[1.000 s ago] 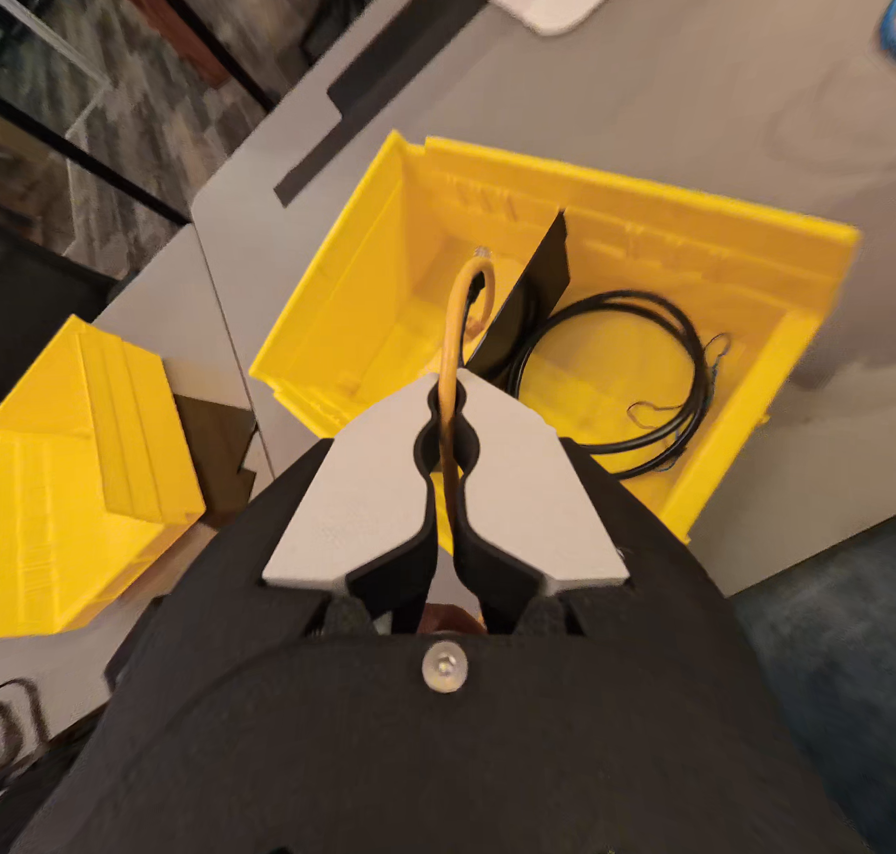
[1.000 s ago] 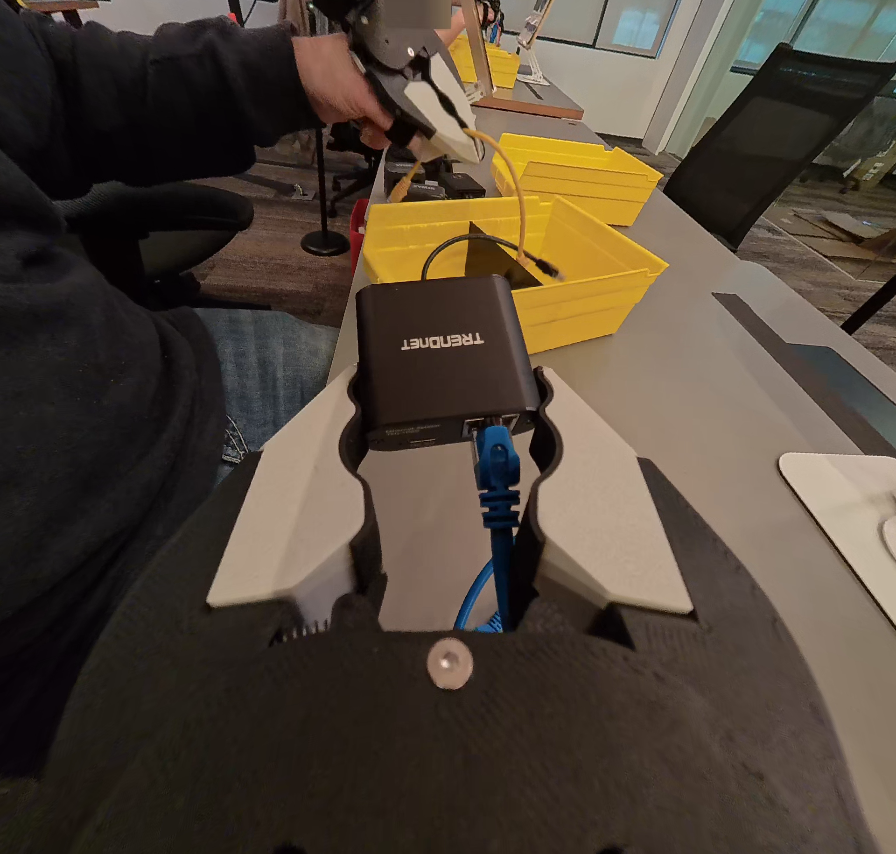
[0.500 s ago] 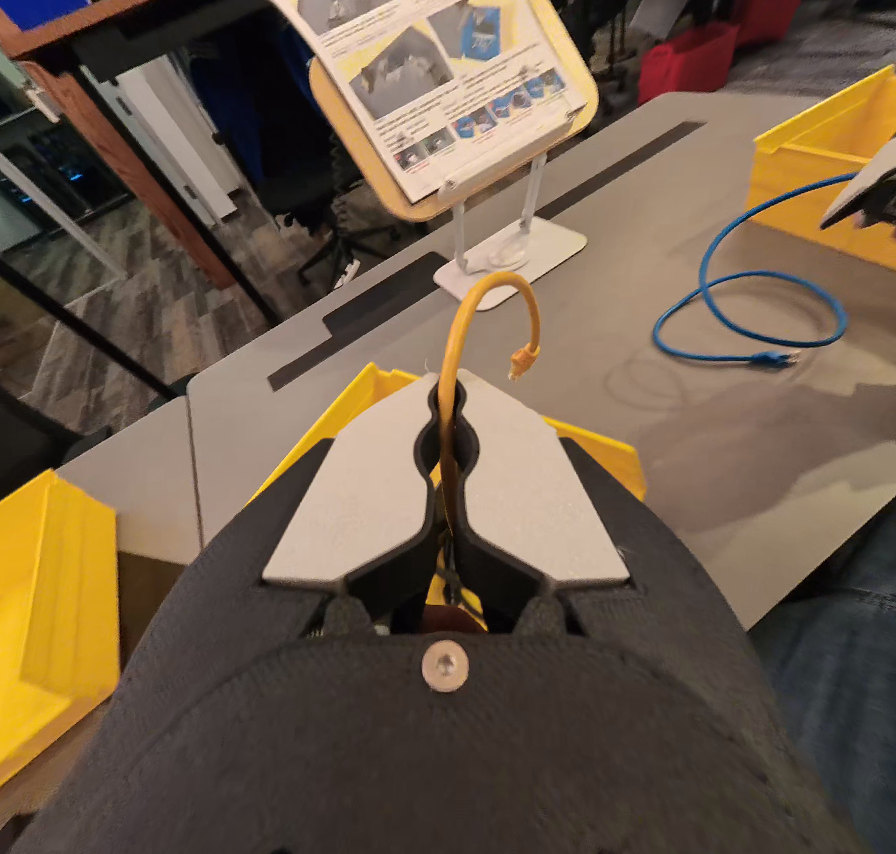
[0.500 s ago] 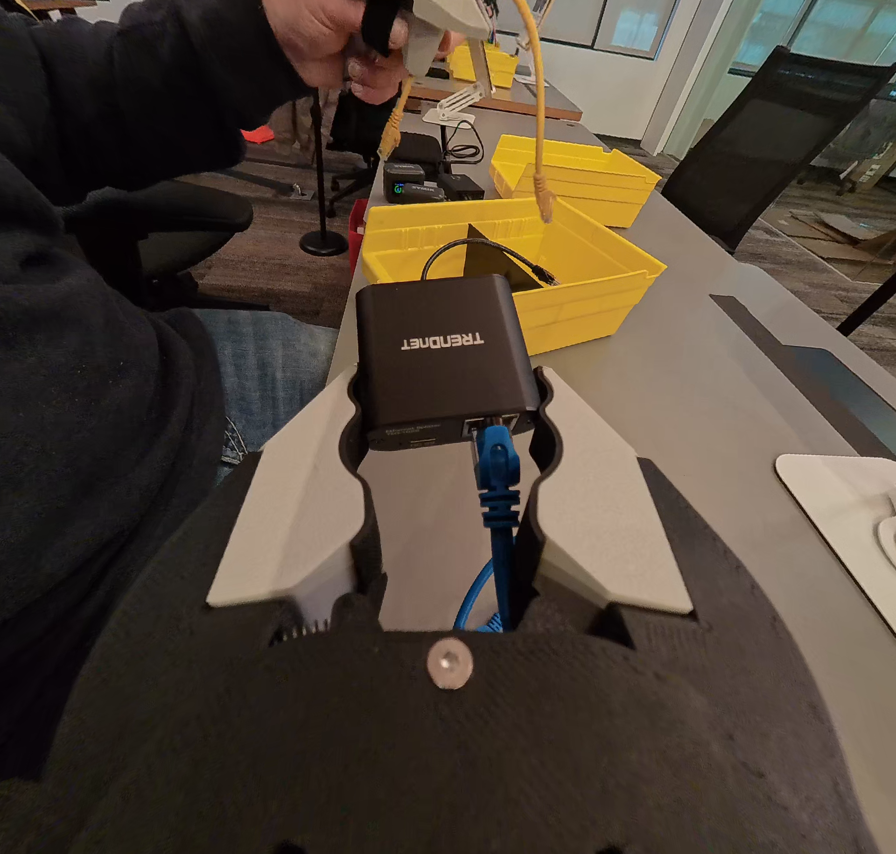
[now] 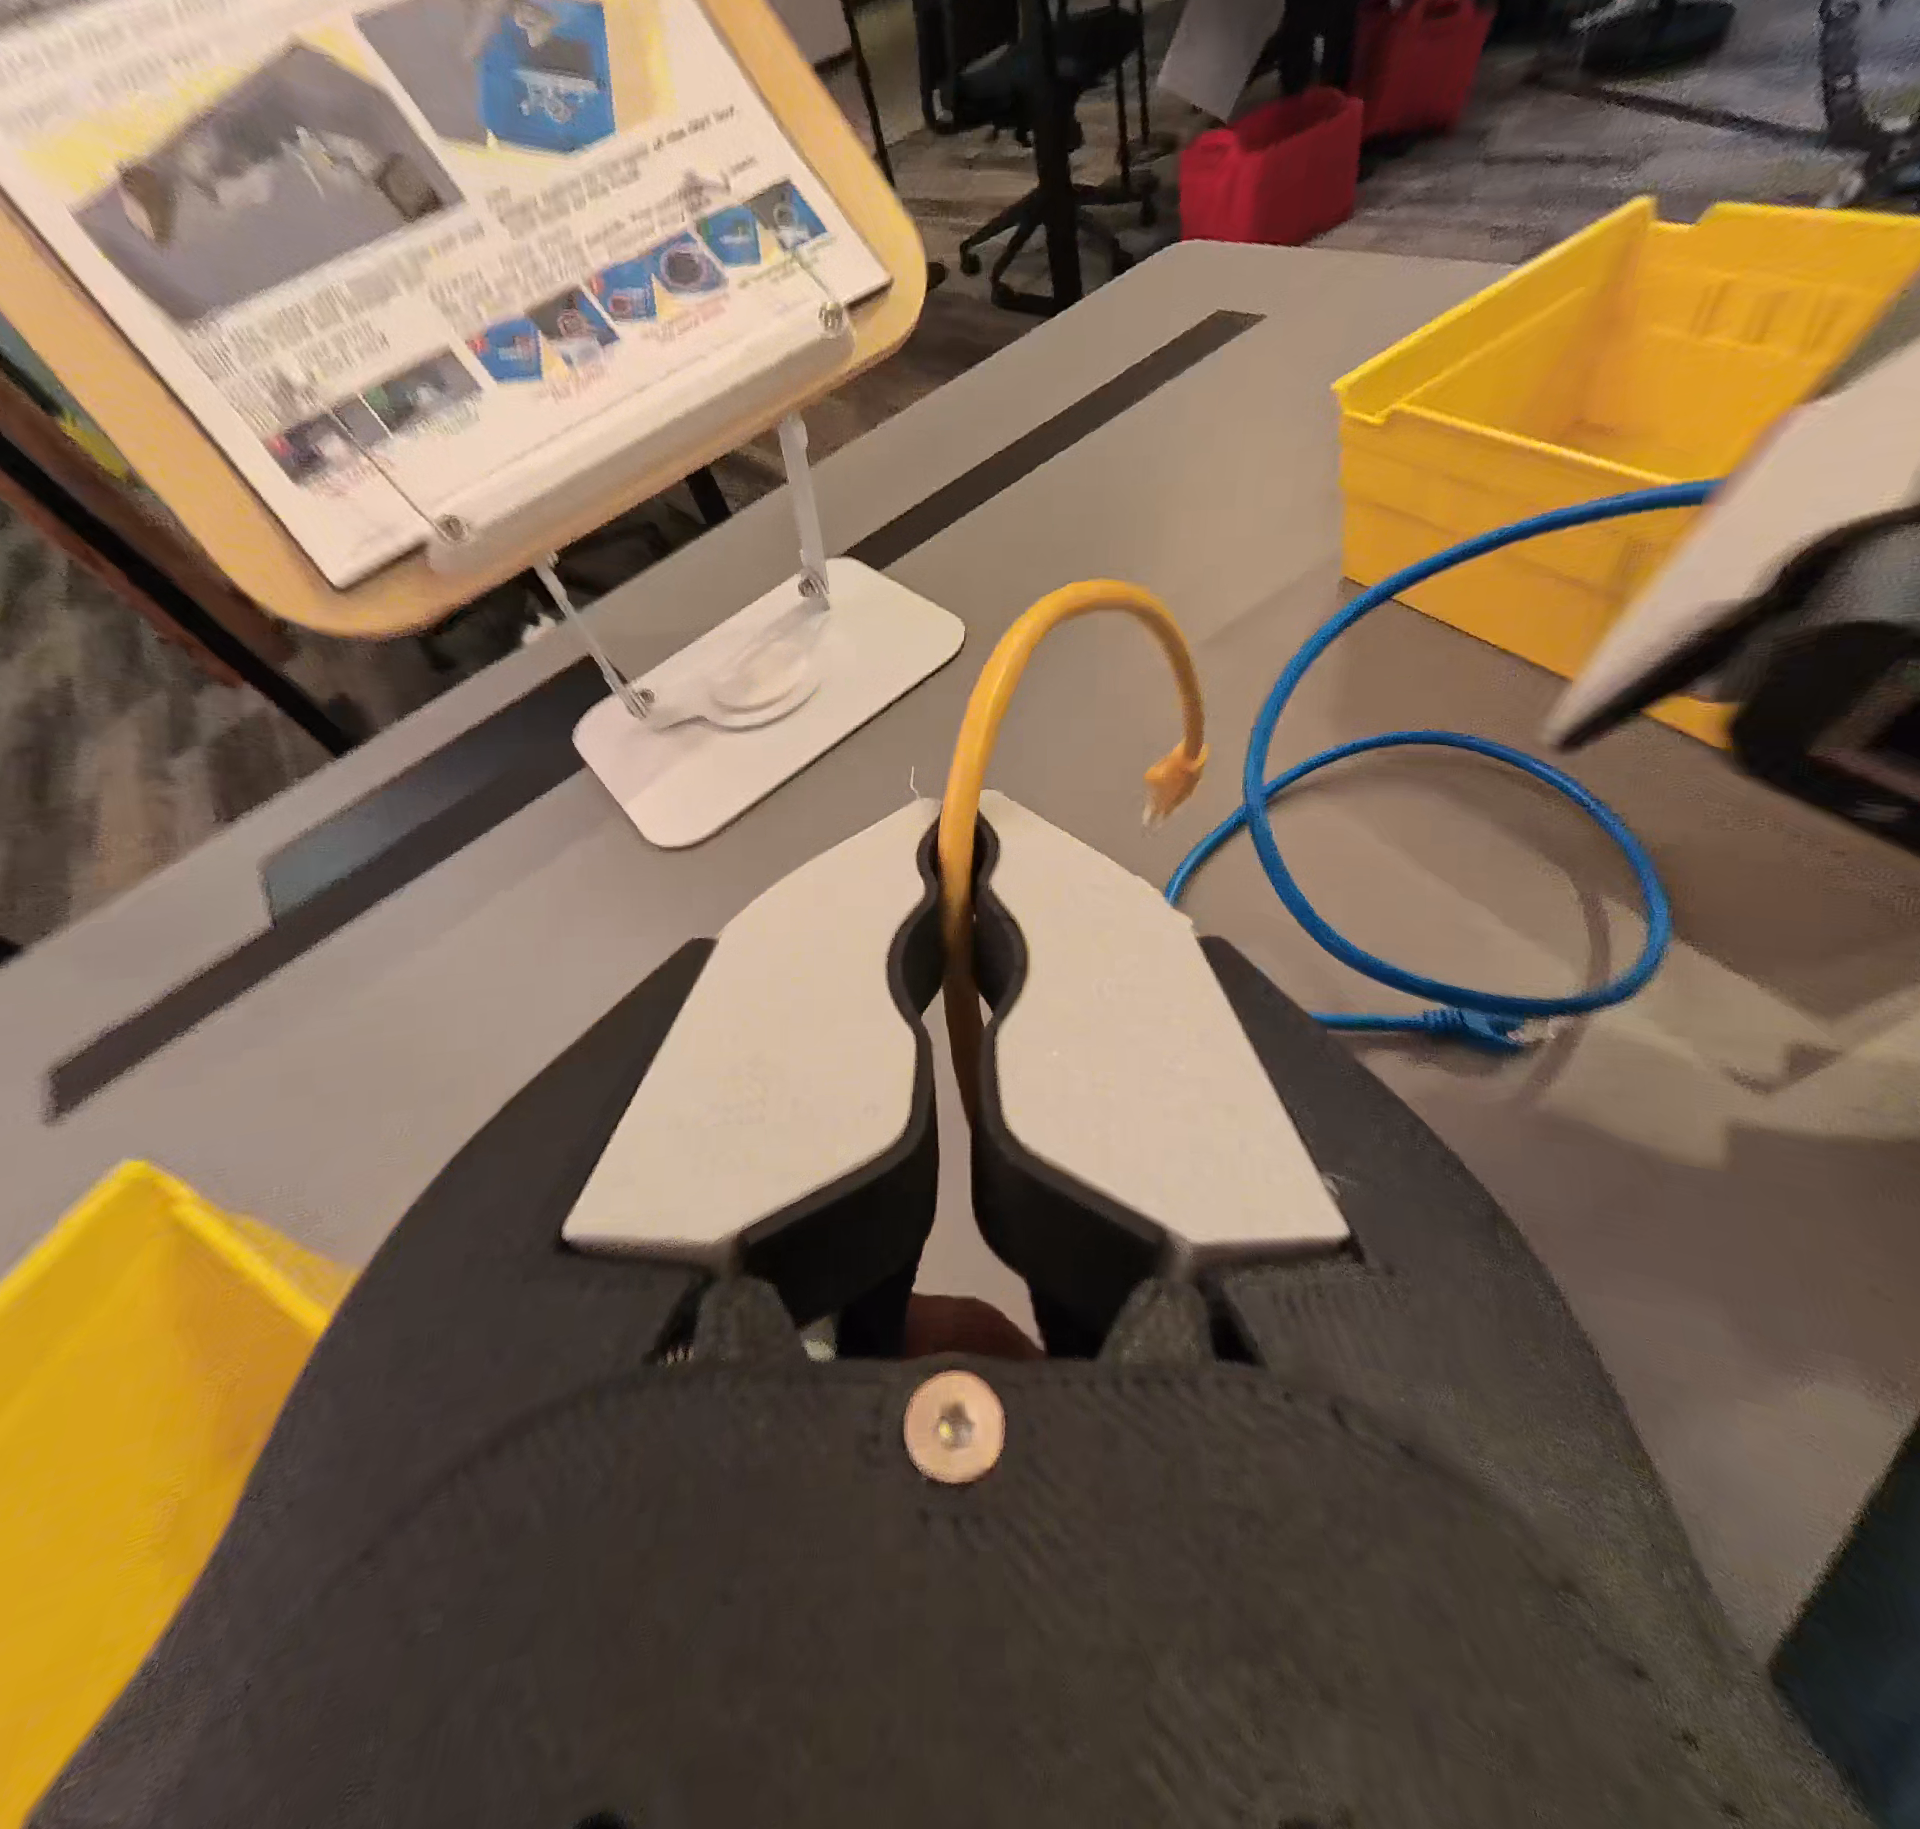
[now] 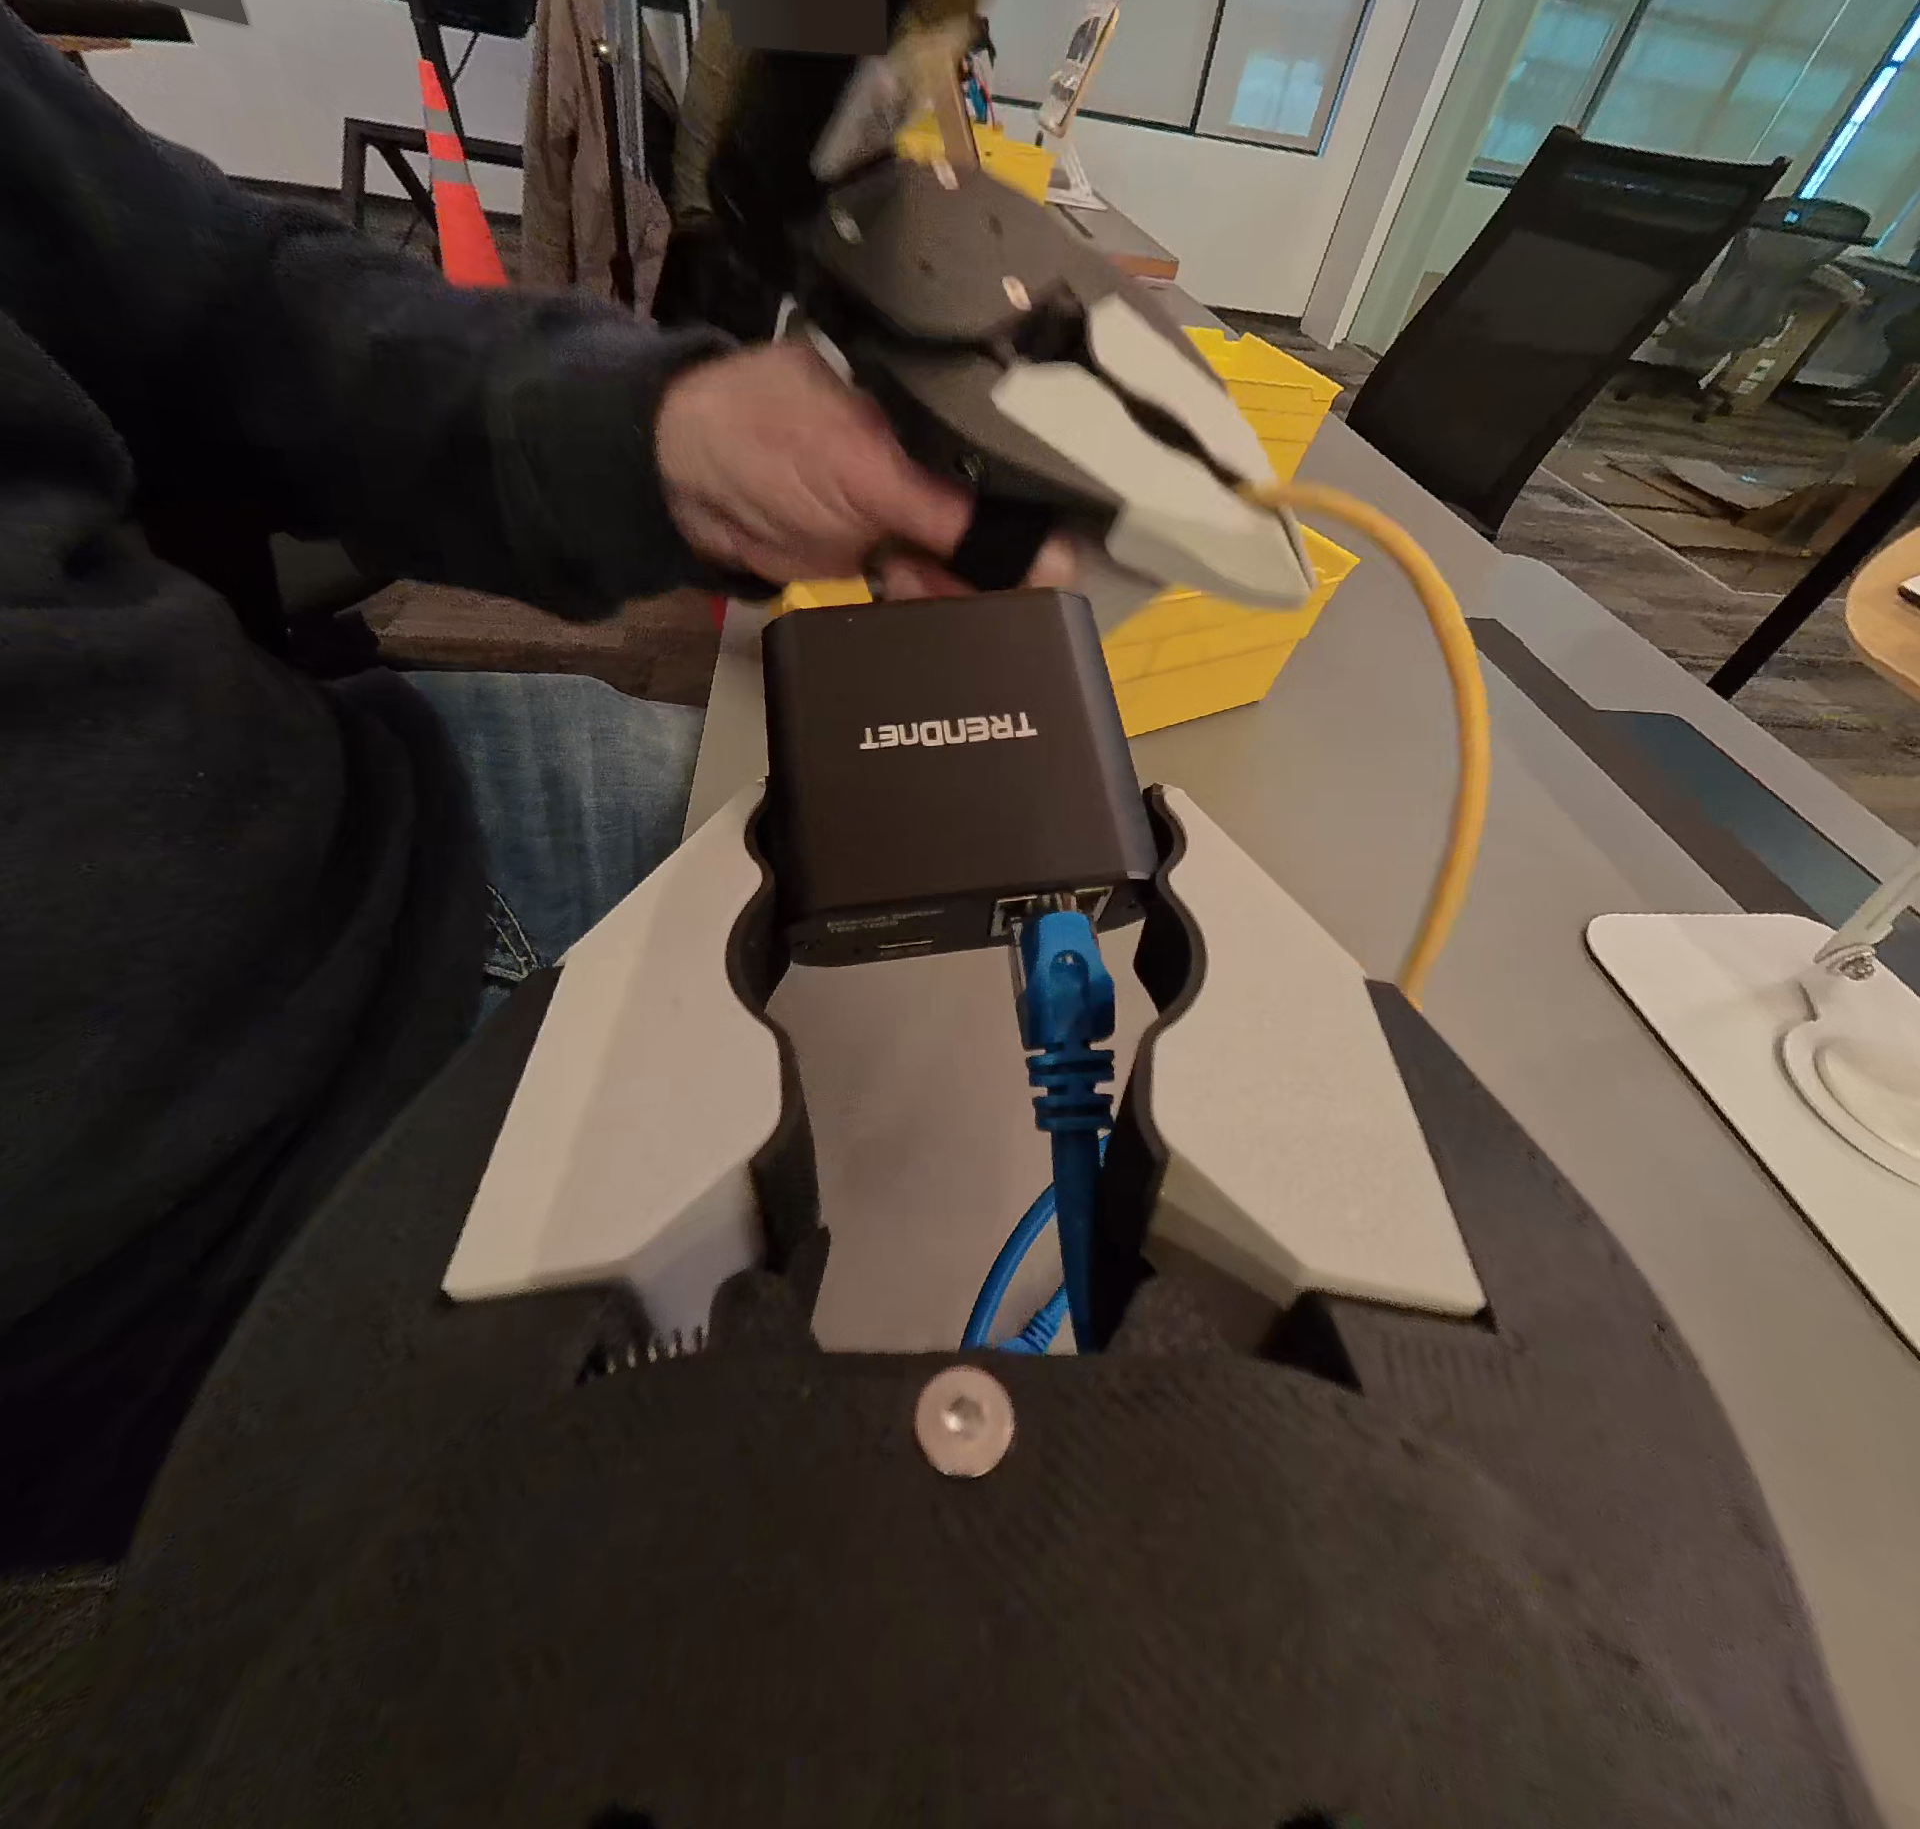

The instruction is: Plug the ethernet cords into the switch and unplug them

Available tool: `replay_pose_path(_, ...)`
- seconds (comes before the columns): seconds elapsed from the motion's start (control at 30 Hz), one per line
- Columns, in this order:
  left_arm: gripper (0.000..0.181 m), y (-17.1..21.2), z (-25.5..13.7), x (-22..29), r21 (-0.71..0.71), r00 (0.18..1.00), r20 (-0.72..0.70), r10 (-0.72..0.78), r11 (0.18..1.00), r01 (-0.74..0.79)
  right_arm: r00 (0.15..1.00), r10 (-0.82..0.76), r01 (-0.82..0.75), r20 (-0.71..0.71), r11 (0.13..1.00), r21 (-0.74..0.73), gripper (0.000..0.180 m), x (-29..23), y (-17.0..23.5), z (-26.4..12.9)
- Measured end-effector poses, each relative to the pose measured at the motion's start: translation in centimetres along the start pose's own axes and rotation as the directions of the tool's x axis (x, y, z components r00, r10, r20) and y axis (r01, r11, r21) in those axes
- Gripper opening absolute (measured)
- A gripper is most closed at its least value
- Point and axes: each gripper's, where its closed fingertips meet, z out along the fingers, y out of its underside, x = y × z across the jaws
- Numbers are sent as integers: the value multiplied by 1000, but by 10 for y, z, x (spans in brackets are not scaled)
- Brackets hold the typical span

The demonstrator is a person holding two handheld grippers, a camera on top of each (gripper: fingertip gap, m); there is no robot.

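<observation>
The right gripper (image 6: pixel 961 844) clamps the near end of the black switch (image 6: pixel 940 761) against the grey table (image 6: pixel 1299 823), likely bracing it for insertion. A blue ethernet cord (image 6: pixel 1065 1010) already sits in one port; its slack loops across the table, the far plug lying free. Above and beyond the switch, the left gripper (image 5: pixel 958 823) pinches the yellow ethernet cord (image 5: pixel 1081 605) a little behind its plug (image 5: pixel 1172 777), which droops free in the air, unaligned. Whether a port beside the blue plug is free is hard to make out. Yellow bins (image 5: pixel 1621 397) and a document stand (image 5: pixel 769 678) sit farther off.
</observation>
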Motion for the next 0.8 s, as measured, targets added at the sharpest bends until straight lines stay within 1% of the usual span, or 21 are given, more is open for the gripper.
replay_pose_path(0.1,0,27,37,5,-22,994,2,-107,994,107,1000,7,-7,-7,1000,8,65,0,2,-3)
replay_pose_path(0.17,0,52,52,-5,-48,988,19,-151,987,152,1000,9,-9,-8,1000,9,65,-1,4,-5)
replay_pose_path(0.2,0,63,54,-13,-52,977,30,-212,976,213,1000,11,-11,-7,1000,11,65,-1,4,-5)
replay_pose_path(0.23,0,75,54,-23,-62,969,58,-242,967,245,1000,11,-10,-6,1000,11,65,-2,5,-6)
replay_pose_path(0.33,0,95,43,-42,-78,968,119,-222,970,232,1000,15,-15,-8,1000,14,65,-1,7,-8)
replay_pose_path(0.5,0,104,21,-48,-95,979,111,-172,979,183,1000,21,-20,-7,1000,7,65,3,10,-5)
replay_pose_path(0.57,0,107,15,-50,-134,989,86,-121,982,131,1000,20,-20,-5,1000,1,65,3,11,-3)
replay_pose_path(0.6,0,109,12,-48,-157,995,54,-83,983,91,1000,18,-18,-4,1000,-4,65,3,11,-1)
replay_pose_path(0.63,0,108,10,-44,-151,999,18,-48,987,50,1000,15,-15,-4,1000,-8,65,2,12,-1)
replay_pose_path(0.67,0,107,8,-36,-142,999,-42,5,990,-11,1000,14,-14,-3,1000,-12,65,2,12,0)
replay_pose_path(0.7,0,112,7,-27,-165,993,-91,81,982,-95,1000,13,-13,-3,1000,-15,65,2,13,1)
replay_pose_path(0.77,0,126,4,-9,-198,959,-165,229,945,-260,1000,10,-10,-5,1000,-26,65,3,16,3)
replay_pose_path(0.8,0,136,3,1,-223,943,-206,260,926,-304,1000,10,-10,-3,1000,-28,65,3,17,4)
